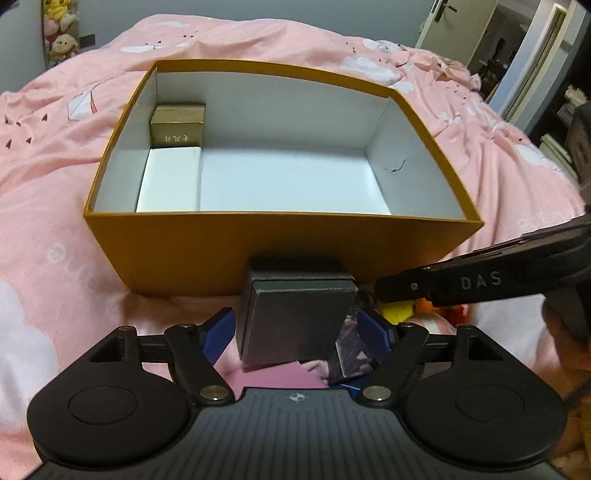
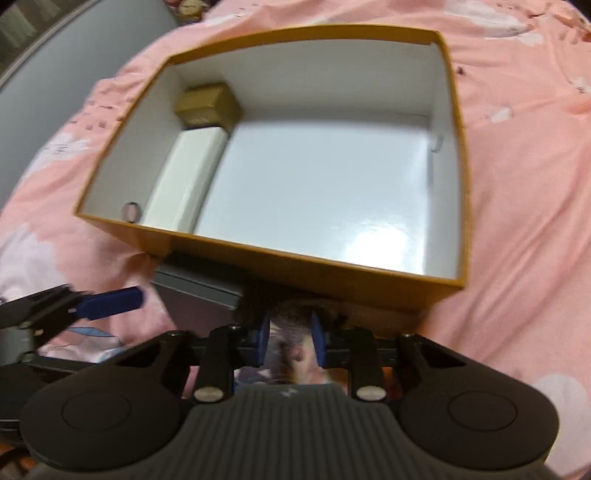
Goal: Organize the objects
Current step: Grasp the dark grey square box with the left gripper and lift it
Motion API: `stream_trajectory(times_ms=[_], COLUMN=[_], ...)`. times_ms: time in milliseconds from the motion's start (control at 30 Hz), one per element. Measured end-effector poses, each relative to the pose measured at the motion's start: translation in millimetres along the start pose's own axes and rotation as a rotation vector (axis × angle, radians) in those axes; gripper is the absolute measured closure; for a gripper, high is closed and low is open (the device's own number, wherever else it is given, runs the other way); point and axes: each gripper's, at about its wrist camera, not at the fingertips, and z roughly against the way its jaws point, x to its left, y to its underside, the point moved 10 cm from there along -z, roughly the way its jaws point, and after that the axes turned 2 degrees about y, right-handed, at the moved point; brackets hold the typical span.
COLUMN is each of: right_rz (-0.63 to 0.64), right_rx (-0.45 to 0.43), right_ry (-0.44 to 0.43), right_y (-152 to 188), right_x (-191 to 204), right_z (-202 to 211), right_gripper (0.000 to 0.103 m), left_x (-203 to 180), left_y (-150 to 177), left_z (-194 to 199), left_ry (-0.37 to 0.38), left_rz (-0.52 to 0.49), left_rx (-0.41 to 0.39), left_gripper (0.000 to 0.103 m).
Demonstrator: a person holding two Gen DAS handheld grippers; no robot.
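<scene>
A large mustard box [image 1: 280, 254] with a white inside sits on a pink bedspread. In its left part lie a small gold box [image 1: 178, 123] and a white box [image 1: 170, 179]. Just in front of it a dark grey box [image 1: 295, 314] stands between the blue pads of my left gripper [image 1: 295, 328], which is open, the pads off its sides. My right gripper [image 2: 291, 332] is shut on a small printed purple-grey packet [image 2: 291, 343], right beside the dark grey box [image 2: 199, 291]. One finger [image 1: 461, 284] of the right gripper reaches in from the right.
A pink sheet [image 1: 280, 378] lies under the grey box. A yellow and orange plush [image 1: 399, 310] sits by the big box's front right corner. More plush toys [image 1: 61, 33] hang at the far left, and a doorway [image 1: 517, 48] is at the far right.
</scene>
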Motion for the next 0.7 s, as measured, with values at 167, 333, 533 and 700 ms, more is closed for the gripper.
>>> stream_trajectory(times_ms=[167, 333, 533, 700], right_rz=[-0.012, -0.033, -0.078, -0.094], right_rx=[-0.021, -0.022, -0.016, -0.013], right_ry=[-0.032, -0.028, -0.046, -0.064], right_y=[-3, -3, 2, 3], right_x=[-1, -7, -16, -17], right_z=[-4, -3, -1, -3], right_gripper=[0.088, 0.087, 0.081, 0.080], left_x=[0, -6, -16, -13], left_y=[1, 1, 1, 0], left_z=[-6, -15, -25, -30], left_ry=[-0.010, -0.076, -0.181, -0.207], left_rz=[0.002, -0.028, -0.076, -0.046], left_rx=[0.010, 0.013, 0.018, 0.020], left_gripper=[0.015, 0.014, 0.012, 0.015])
